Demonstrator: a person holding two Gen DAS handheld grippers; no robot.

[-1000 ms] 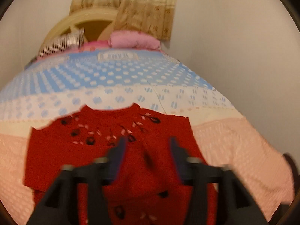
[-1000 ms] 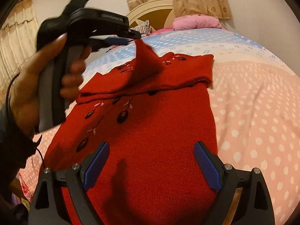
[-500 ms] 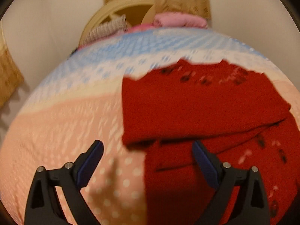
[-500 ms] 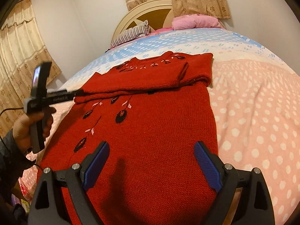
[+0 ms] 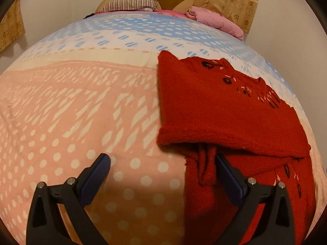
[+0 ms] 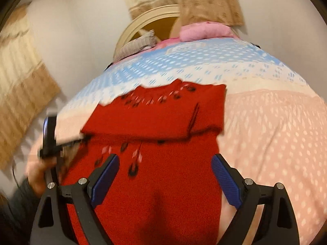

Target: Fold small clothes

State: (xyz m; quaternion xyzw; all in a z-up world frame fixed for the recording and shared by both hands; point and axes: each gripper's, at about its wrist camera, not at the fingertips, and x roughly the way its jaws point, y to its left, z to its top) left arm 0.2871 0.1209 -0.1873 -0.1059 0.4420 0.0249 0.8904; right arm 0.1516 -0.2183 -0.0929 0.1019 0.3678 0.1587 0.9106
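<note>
One red knitted sweater (image 6: pixel 147 183) lay flat on the bed (image 5: pixel 71 112), its sleeves already folded across the chest into a neat band (image 5: pixel 224 112) just below the neckline. The long lower body remained unfolded, so the task looked roughly halfway done, with the bottom fold left to make. The left gripper (image 5: pixel 161 167) hovered low at the sweater's left edge, fingers apart, one finger over the knit and the other over the dotted pink bedspread. The right gripper (image 6: pixel 164 167) hung above the sweater's lower half, fingers spread wide, holding nothing. Pillows (image 5: pixel 214 19) sat by the headboard beyond.
</note>
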